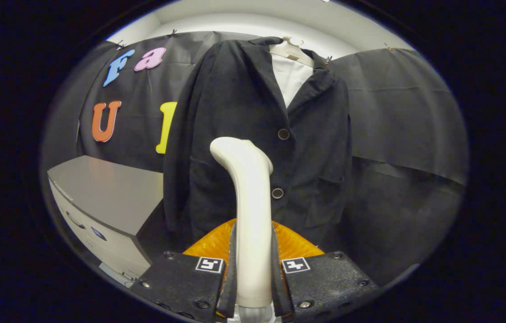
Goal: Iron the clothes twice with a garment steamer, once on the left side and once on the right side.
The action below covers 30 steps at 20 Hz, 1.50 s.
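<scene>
Grey cabinet [113, 197] with a flat top standing at left; white curved plastic garment steamer [248, 202] rising upright, the claw [253, 280] clamping both fingers on its handle; dark buttoned jacket [244, 112] hanging on a pale hanger [292, 50] just beyond.

A cream-white plastic garment steamer [248, 215] with a curved head is clamped upright in the gripper [253, 278], both fingers being pressed against its handle. An orange translucent ribbed part [210, 244] is seen just behind the fingers. Beyond the steamer head, a dark buttoned jacket [235, 134] is hung on a pale hanger [291, 50] over a white garment [289, 76]. Beside the jacket's sleeve, a grey cabinet [109, 197] with drawer fronts is seen.
</scene>
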Motion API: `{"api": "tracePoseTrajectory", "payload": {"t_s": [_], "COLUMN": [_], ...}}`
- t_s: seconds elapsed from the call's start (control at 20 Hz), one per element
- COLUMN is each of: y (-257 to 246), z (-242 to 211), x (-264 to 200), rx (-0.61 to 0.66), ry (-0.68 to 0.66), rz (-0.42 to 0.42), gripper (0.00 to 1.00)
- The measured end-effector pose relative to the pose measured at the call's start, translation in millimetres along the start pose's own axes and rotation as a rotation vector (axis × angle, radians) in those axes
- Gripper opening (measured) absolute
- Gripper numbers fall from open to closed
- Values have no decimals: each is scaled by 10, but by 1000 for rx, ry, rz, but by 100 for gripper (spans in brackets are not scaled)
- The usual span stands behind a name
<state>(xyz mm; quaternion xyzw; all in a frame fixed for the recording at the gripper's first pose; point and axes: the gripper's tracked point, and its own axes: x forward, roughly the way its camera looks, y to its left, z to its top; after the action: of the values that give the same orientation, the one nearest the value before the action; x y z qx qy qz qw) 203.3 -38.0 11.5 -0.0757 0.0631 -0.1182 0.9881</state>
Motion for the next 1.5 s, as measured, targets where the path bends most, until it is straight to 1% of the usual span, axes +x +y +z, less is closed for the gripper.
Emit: {"api": "tracePoseTrajectory", "payload": {"t_s": [0.25, 0.45, 1.0, 1.5], "y": [21, 25, 18, 2], "z": [-220, -477, -1282, -1889], "x": [23, 44, 92, 119], "rx": [-33, -51, -105, -144], "ry": [27, 68, 219, 335], "rz": [-20, -32, -64, -78], "gripper": [35, 35, 35, 34]}}
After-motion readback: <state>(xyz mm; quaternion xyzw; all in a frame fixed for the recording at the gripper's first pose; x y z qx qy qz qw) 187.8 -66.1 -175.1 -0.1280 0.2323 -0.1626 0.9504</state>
